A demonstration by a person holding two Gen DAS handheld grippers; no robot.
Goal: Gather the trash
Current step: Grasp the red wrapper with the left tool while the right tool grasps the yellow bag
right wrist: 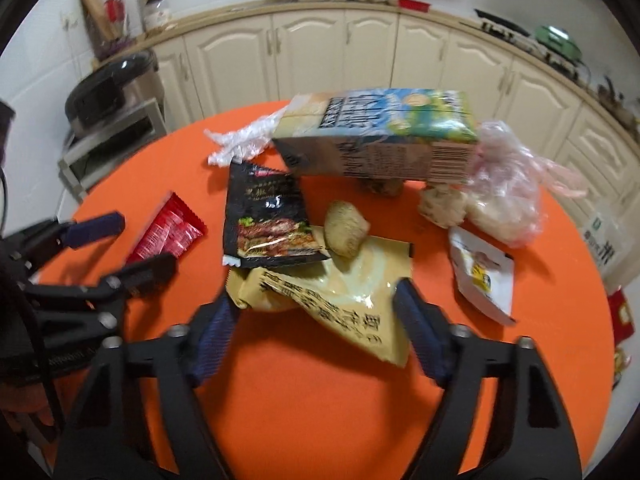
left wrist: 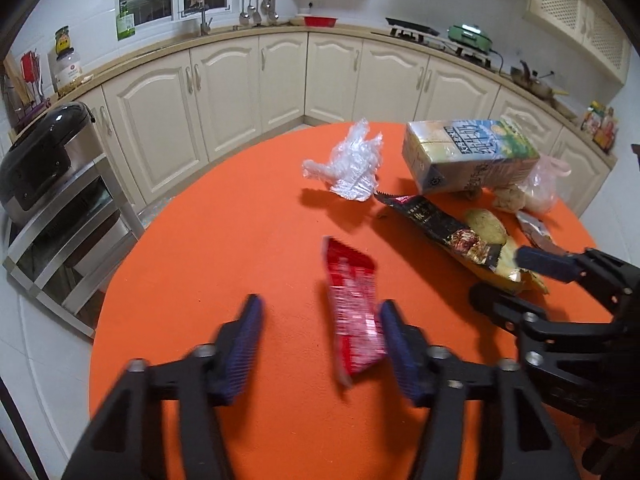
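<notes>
A red wrapper (left wrist: 352, 304) lies on the round orange table (left wrist: 224, 240) between the fingers of my left gripper (left wrist: 320, 324). Its edge sits against the right pad, the left pad stands apart, so the gripper is open. My right gripper (right wrist: 316, 304) straddles a crumpled yellow packet (right wrist: 344, 296), with its fingertips at the packet's two edges and no clear squeeze. In the right wrist view the left gripper (right wrist: 128, 248) shows beside the red wrapper (right wrist: 164, 232). A black snack packet (right wrist: 264, 216) overlaps the yellow one.
Behind lie a milk carton (right wrist: 380, 136), clear plastic wrap (left wrist: 352, 164), a bread piece (right wrist: 346, 228), a pink bag of food (right wrist: 504, 192) and a small white packet (right wrist: 484, 276). A rice cooker (left wrist: 40, 160) on a steel rack stands left of the table.
</notes>
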